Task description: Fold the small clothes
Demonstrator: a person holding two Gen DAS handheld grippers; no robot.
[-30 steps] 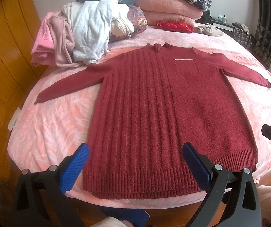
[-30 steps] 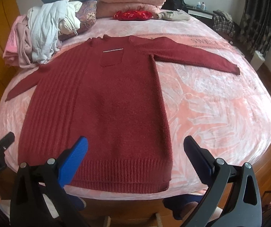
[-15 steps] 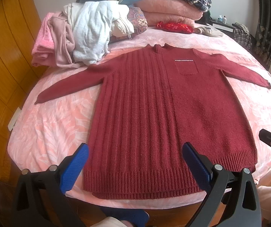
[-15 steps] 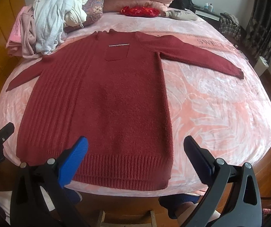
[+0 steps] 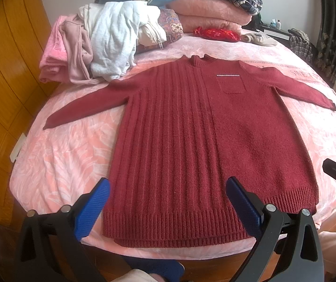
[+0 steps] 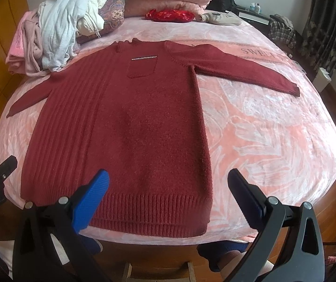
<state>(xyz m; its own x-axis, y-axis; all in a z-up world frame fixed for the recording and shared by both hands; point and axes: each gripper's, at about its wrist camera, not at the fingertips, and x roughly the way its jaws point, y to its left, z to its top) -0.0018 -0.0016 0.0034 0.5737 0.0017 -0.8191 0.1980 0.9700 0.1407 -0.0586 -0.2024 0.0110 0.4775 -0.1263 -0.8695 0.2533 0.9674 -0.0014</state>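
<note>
Claws both spread wide, nothing between the blue pads. Left claw (image 5: 166,205) hangs over the ribbed hem at the near edge of the bed; right claw (image 6: 168,196) hangs over the hem nearer the sweater's other bottom corner. Neither touches cloth.

Dark red sweater (image 5: 205,141) lies flat, face up, on the pink bedspread (image 6: 273,136). Long axis runs from the hem at the near edge away to the collar (image 5: 199,60), which points toward the stacked blankets (image 5: 205,16) at the head of the bed. Sleeves spread out to either side, roughly crosswise to the body. Chest pocket (image 6: 142,68) faces up.

Risks, as I judge them:
- Hem sits right at the bed's edge. A pull toward the person could drag it over and let the weight of the knit slide the whole piece off.
- Thick, fuzzy knit. A shallow pinch may catch only the top layer, so the back stays behind and the fold goes lopsided.
- Left sleeve cuff (image 5: 48,123) ends near the bed's side; its shoulder lies just beside the loose clothes pile (image 5: 111,49). Swinging that sleeve inward could snag the pile.
- Uneven lifts from the two claws would skew the fold line.
</note>
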